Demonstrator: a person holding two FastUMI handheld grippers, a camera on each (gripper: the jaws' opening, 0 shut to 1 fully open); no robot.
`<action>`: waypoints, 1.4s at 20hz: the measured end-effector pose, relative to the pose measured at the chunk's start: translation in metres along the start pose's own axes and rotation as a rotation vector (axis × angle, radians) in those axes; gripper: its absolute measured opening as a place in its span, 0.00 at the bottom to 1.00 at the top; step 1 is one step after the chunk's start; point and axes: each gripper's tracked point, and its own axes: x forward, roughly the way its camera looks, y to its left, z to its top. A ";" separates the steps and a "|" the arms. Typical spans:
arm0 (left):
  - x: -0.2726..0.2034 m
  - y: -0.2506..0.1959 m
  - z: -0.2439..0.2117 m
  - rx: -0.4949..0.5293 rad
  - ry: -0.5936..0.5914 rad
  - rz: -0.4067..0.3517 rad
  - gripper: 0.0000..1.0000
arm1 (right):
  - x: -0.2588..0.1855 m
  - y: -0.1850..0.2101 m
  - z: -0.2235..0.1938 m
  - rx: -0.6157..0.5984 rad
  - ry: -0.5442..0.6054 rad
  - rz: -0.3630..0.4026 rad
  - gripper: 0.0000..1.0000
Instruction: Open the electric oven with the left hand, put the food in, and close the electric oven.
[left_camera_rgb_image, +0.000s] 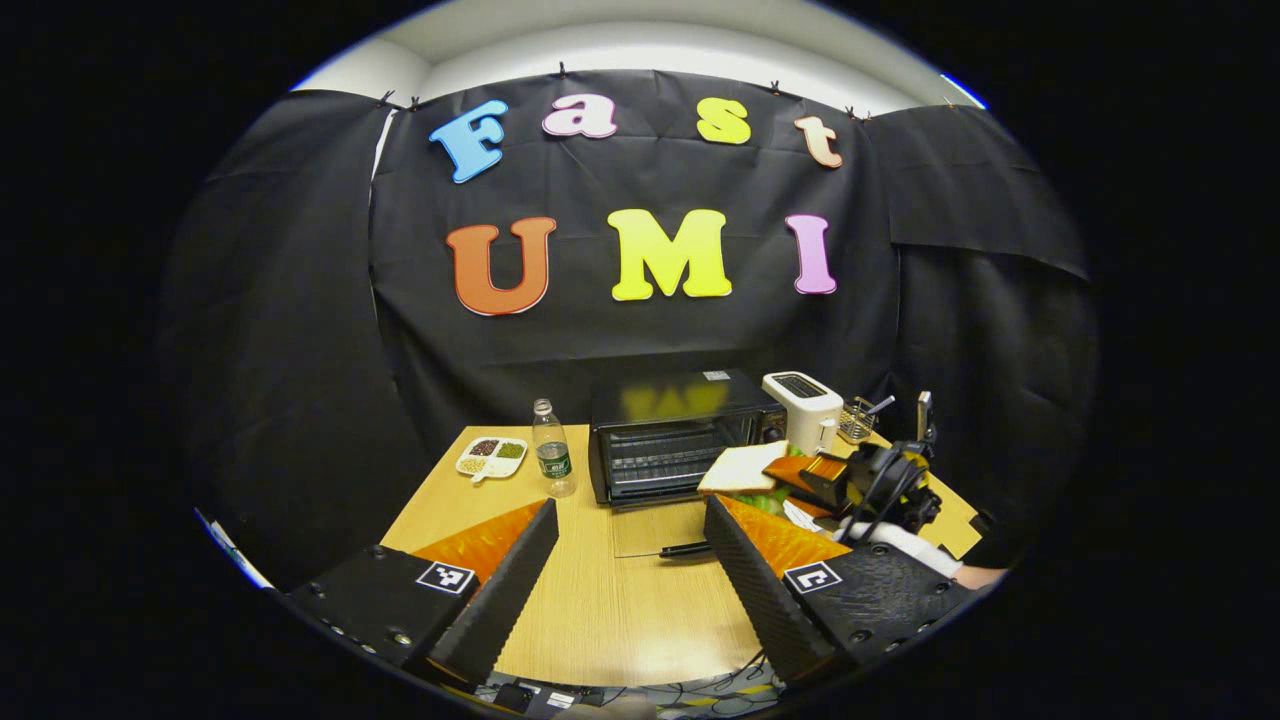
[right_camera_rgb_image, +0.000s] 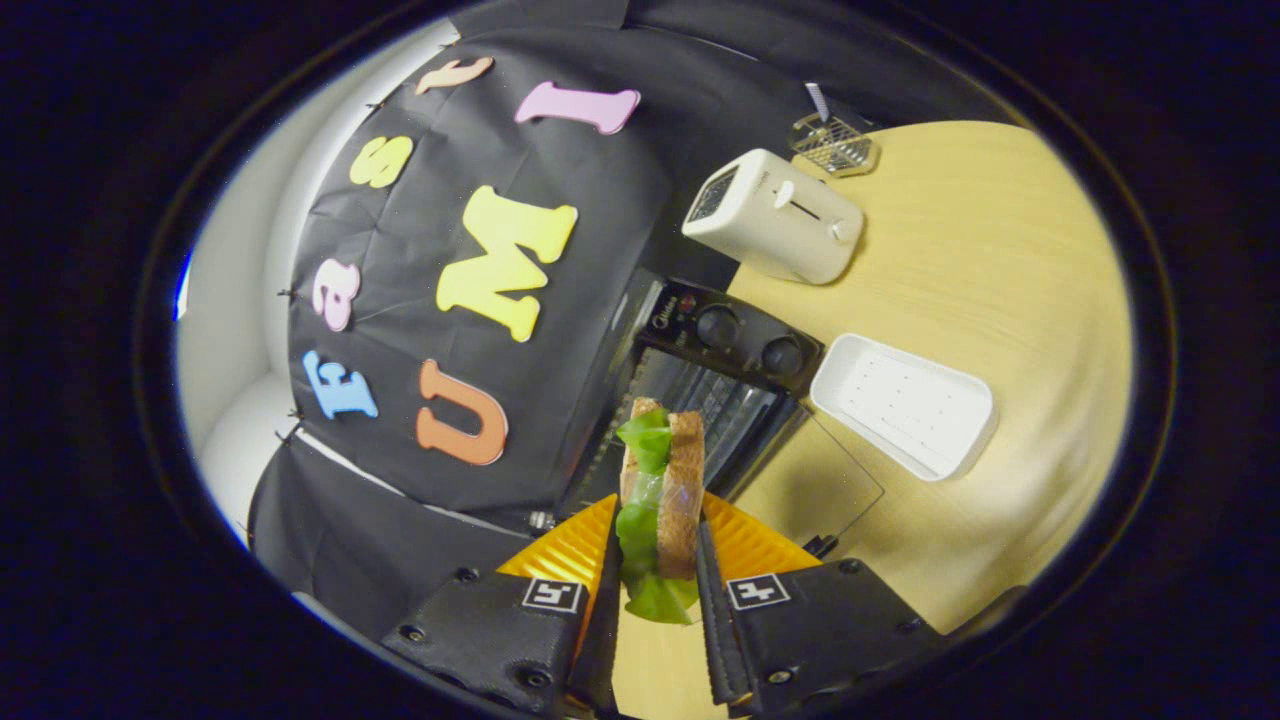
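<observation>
The small black electric oven (left_camera_rgb_image: 680, 435) sits at the back of the light wooden table (left_camera_rgb_image: 610, 610), and its clear glass door (left_camera_rgb_image: 655, 528) lies folded down flat in front of it. So the opening part looks done, and the step now is putting the food in.

The food is a sandwich of brown bread with green lettuce (right_camera_rgb_image: 660, 500). The right gripper (right_camera_rgb_image: 655, 590) squeezes it from both sides with its two black fingers, and it hangs in the air just in front of the open oven mouth. In the left gripper view it shows near the oven's right side.

The left gripper (left_camera_rgb_image: 630, 560) has its fingers spread wide with nothing in them. It hovers over the table, back from the door.

To do this well, the right gripper should tip the sandwich flat, so the bread lies level with the wire rack (left_camera_rgb_image: 655, 465) inside. Then it should slide straight in and go slowly (the lettuce looks floppy and could slip out). It should stay above the glass door and not bump it. It should let go only when the sandwich rests on the rack.

The white toaster (right_camera_rgb_image: 775, 215) and the white plastic tray (right_camera_rgb_image: 905, 405) stand off to the side, out of the way.
</observation>
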 end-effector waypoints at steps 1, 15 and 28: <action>0.000 0.003 -0.003 -0.001 0.010 -0.009 0.88 | 0.009 0.000 -0.012 0.001 0.009 0.003 0.29; 0.028 0.054 -0.001 0.054 0.053 0.012 0.96 | 0.166 0.013 -0.010 0.236 -0.157 -0.057 0.39; 0.033 0.081 -0.005 0.013 0.048 0.050 0.97 | 0.201 -0.010 -0.021 -0.039 -0.108 -0.190 0.64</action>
